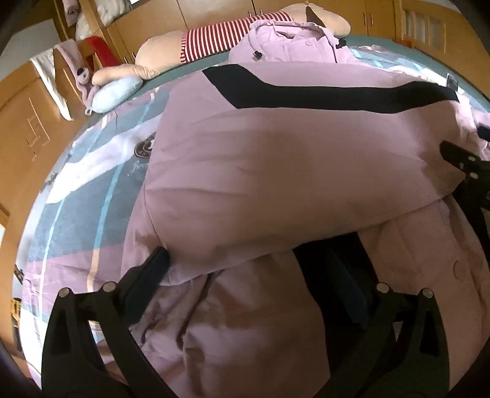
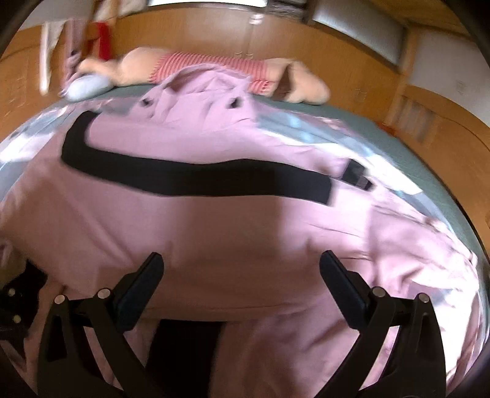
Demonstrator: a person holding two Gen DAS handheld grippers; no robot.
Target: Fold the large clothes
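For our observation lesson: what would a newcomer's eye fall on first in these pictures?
First, the big puffy pink coat spread across the bed, with a broad black stripe running over it. Behind it, along the wooden cupboards, lies a long beige plush toy in a red-and-white striped top.

A: Left wrist view: set low and close over the pink garment (image 1: 275, 159), facing across the bed (image 1: 76, 196) toward the wardrobes (image 1: 214, 9).

B: Right wrist view: equally near, facing likewise. Shared: garment's black stripe (image 2: 196, 174), striped plush toy (image 2: 214, 65), wardrobes.
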